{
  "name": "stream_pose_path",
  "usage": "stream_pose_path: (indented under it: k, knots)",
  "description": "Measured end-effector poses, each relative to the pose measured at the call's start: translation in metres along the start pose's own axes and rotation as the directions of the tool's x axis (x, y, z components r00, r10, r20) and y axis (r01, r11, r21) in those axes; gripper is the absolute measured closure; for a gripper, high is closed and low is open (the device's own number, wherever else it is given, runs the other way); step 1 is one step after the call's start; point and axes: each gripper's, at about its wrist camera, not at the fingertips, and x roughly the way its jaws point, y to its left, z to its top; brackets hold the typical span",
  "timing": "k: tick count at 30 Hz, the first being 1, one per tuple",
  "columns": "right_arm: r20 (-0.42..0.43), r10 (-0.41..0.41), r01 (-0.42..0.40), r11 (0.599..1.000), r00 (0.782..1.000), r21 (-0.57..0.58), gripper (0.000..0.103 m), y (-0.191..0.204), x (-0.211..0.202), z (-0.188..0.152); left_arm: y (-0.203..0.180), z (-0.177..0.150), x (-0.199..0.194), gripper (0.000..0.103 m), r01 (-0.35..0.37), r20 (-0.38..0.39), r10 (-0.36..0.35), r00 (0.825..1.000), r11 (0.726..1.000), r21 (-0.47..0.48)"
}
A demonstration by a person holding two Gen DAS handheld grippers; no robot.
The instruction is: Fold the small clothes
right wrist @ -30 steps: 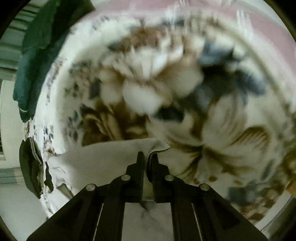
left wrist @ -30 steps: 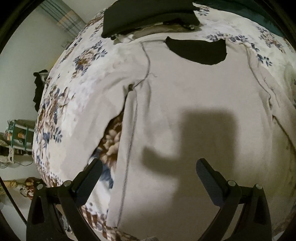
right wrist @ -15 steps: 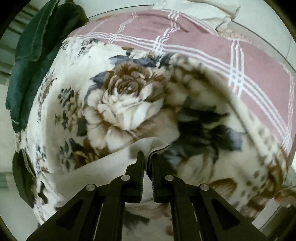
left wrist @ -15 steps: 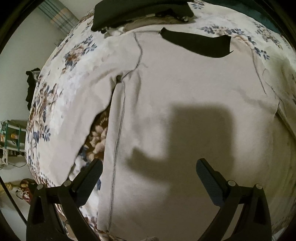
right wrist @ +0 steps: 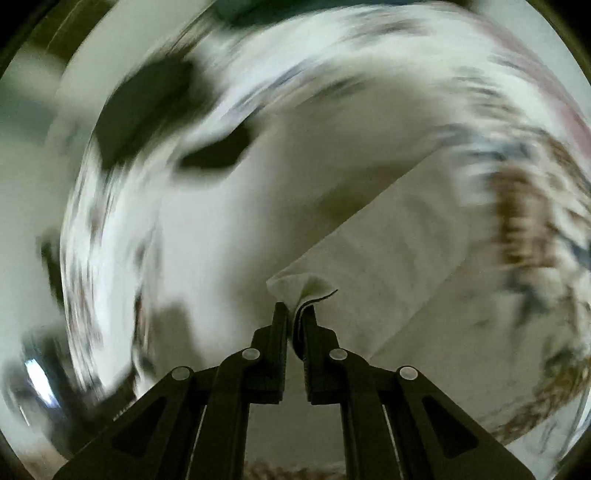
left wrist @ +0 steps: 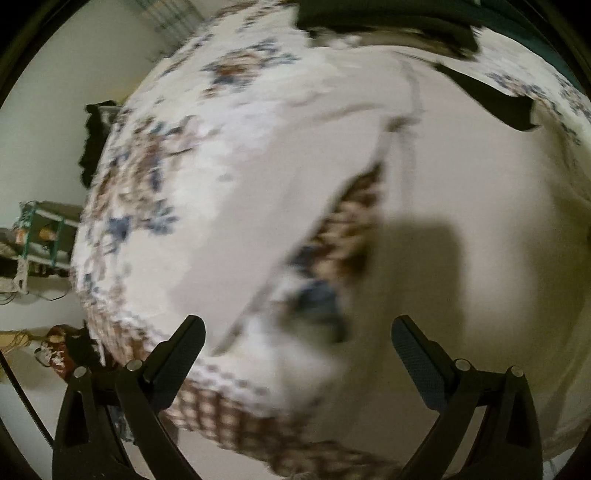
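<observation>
A beige long-sleeved shirt (left wrist: 461,192) lies spread on a floral bedspread (left wrist: 155,192), with its dark neck opening (left wrist: 495,99) at the far end. Its left sleeve (left wrist: 266,221) lies angled away from the body. My left gripper (left wrist: 297,347) is open and empty above the gap between that sleeve and the body. My right gripper (right wrist: 295,314) is shut on the end of the shirt's other sleeve (right wrist: 406,258) and holds it lifted over the shirt's body (right wrist: 229,229). Both views are blurred by motion.
A pile of dark clothes (left wrist: 388,18) lies at the far end of the bed, also showing in the right wrist view (right wrist: 147,107). The bed's left edge drops to a floor with a green rack (left wrist: 37,236) and small clutter (left wrist: 55,354).
My right gripper has swung the held sleeve end from over the bare bedspread to over the shirt's body. My left gripper has shifted left, from over the shirt's body towards the left sleeve.
</observation>
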Motion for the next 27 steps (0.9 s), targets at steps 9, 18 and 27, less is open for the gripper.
stream_pose_path:
  k: [9, 18, 27]
  knots:
    - [-0.154, -0.165, 0.101, 0.928, 0.974, -0.359, 0.096, 0.154, 0.105, -0.118, 0.087, -0.033, 0.029, 0.0, -0.084, -0.024, 0.083, 0.996, 0.994, -0.063]
    - [-0.166, -0.238, 0.139, 0.879, 0.957, -0.457, 0.096, 0.192, 0.138, -0.163, 0.122, -0.056, 0.058, 0.0, -0.054, -0.109, 0.036, 0.993, 0.985, -0.164]
    - [-0.332, 0.116, -0.125, 0.992, 0.936, -0.005, 0.039, 0.124, 0.141, -0.152, 0.186, -0.065, 0.11, 0.0, 0.228, -0.157, -0.352, 0.923, 0.829, -0.511]
